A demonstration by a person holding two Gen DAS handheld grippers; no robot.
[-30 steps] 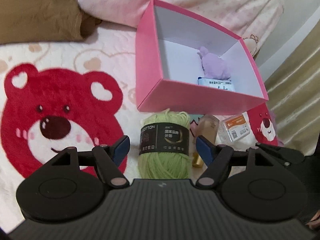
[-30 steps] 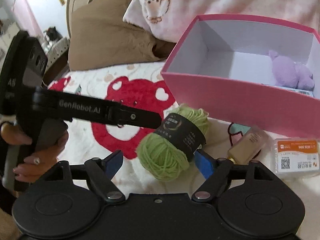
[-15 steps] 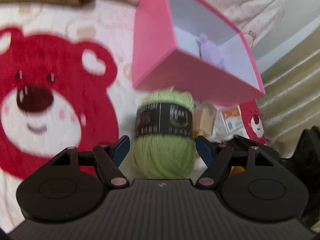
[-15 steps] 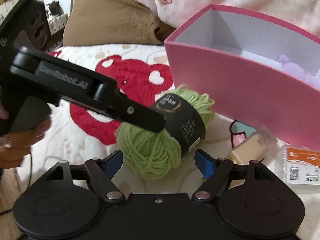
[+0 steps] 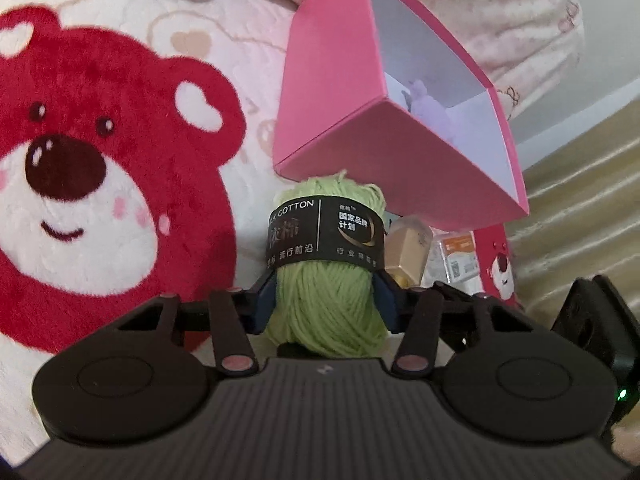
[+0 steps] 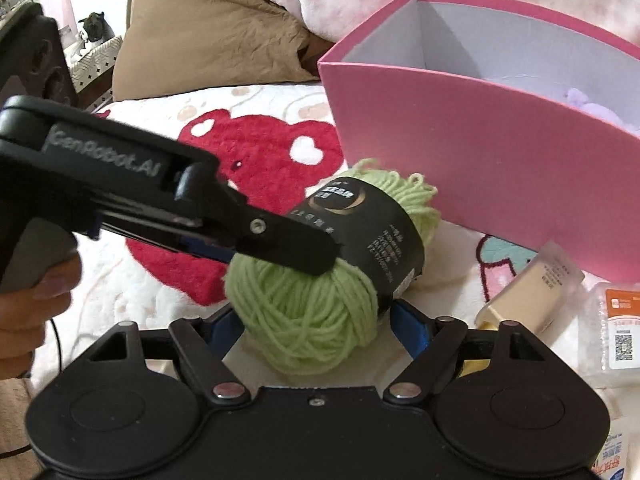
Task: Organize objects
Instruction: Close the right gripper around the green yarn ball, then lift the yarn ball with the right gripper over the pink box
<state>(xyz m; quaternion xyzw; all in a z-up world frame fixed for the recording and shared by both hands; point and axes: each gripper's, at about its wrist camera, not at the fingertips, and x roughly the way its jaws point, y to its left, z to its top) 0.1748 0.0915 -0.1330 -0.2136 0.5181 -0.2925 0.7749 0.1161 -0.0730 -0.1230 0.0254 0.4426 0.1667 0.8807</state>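
Observation:
A green yarn ball (image 5: 326,304) with a black paper band lies on the bear blanket in front of the pink box (image 5: 340,120). My left gripper (image 5: 325,300) is shut on the yarn ball, its blue pads pressing both sides. In the right wrist view the yarn ball (image 6: 304,312) sits between the fingers of my right gripper (image 6: 316,320), which stand wide and do not squeeze it. The left gripper's finger (image 6: 280,240) lies across the yarn there. A purple plush toy (image 5: 430,106) lies inside the box.
A beige tube (image 6: 532,292) and a clear packet with an orange label (image 6: 618,332) lie right of the yarn, below the pink box (image 6: 480,152). A brown pillow (image 6: 208,36) and a pink duvet (image 5: 500,8) lie behind. The blanket shows a red bear (image 5: 80,184).
My left gripper moved forward around the yarn ball and closed on it. My right gripper moved in closer, so the yarn now sits between its open fingers.

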